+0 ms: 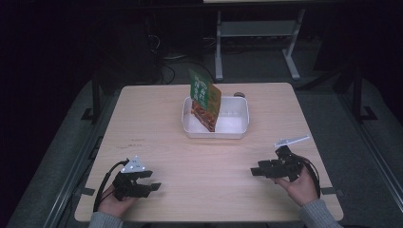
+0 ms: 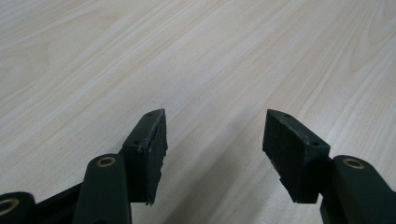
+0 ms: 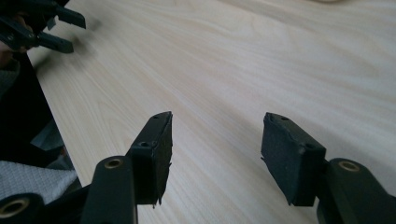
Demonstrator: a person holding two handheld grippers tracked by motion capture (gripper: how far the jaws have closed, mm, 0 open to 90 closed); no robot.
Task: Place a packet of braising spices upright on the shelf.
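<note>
High view: we see a person seated at a pale wooden desk [image 1: 204, 161], forearms coming in from the near edge, a black tool in each hand. The left tool [image 1: 154, 187] rests low over the near left part of the desk, its jaws parted with nothing between them. The right tool [image 1: 254, 171] sits near the right edge, its jaws pointing across toward the left tool, also parted and holding nothing. Well ahead of both tools, toward the far side of the desk, stands a white tray [image 1: 237, 130]. A green and orange packet [image 1: 205, 97] stands upright in the tray, leaning against its left part, well apart from either tool. A grey sleeve [image 1: 316, 213] covers the right wrist.

Left gripper view: we look along the left tool [image 2: 215, 140] at bare wood grain. Its two black jaws stand wide apart, pads ribbed, with plain desk [image 2: 196, 56] showing in the gap.

Right gripper view: the right tool [image 3: 215, 140] likewise stands wide open above the desk [image 3: 243, 70], gripping nothing. Beyond it, at the upper left of the frame, we make out the left tool [image 3: 70, 32] by the desk's edge, jaws parted.
</note>
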